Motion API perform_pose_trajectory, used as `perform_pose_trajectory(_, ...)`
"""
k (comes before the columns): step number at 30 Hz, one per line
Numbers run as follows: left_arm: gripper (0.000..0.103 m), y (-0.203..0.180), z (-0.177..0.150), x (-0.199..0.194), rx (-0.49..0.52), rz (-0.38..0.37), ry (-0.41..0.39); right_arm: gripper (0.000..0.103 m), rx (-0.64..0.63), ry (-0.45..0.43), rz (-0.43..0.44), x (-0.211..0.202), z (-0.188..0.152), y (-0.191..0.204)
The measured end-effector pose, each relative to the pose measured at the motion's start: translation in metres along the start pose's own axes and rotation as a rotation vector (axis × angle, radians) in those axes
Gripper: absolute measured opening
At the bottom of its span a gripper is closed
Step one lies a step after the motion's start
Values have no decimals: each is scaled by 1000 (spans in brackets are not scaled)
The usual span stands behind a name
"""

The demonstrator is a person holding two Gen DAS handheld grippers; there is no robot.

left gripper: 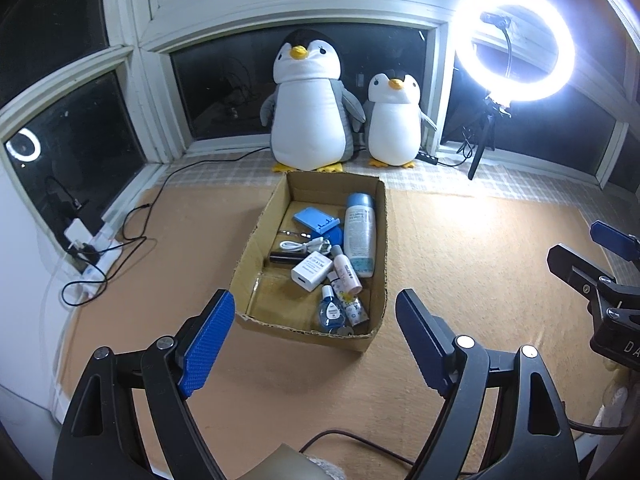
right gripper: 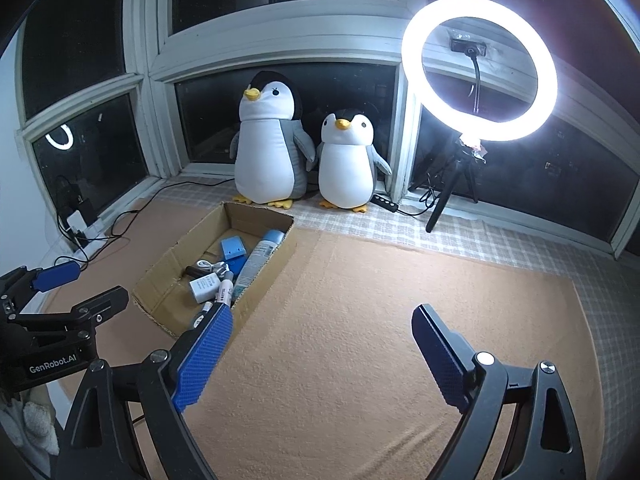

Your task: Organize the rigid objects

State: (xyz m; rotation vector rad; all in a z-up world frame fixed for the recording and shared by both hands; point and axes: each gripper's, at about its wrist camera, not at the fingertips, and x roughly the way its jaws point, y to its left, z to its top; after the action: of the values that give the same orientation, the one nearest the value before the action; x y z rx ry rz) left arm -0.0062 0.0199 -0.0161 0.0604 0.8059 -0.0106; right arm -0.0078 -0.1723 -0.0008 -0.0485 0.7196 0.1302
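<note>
Nothing is being gripped: the left tool [left gripper: 316, 312] and right tool [right gripper: 322, 326] are being held agape near the cardboard box [left gripper: 256, 240], where a spray bottle [left gripper: 360, 236] is lying.

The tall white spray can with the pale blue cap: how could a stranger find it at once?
Look at the open brown cardboard box in front of the two plush penguins. The tall white spray can with the pale blue cap lies along its right wall. It is the longest item inside.
</note>
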Motion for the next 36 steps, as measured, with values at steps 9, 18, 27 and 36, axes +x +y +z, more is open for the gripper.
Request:
perform_pose_trajectory(9, 83, 0, 0, 1, -1, 0, 3, 89, 3, 8, -4, 3, -1, -2)
perform_pose_trajectory(18, 83, 1, 0, 1, -4, 0, 4, 89, 4, 13, -4, 5, -1, -3)
perform_pose_trajectory(27, 83, 1, 1, 1, -3, 0, 4, 89, 3, 17, -4, 7, -1, -4)
perform_pose_trajectory(36, 83, 1, 1, 1, -3, 0, 4, 89, 5, 20, -1, 8, -1, -4)
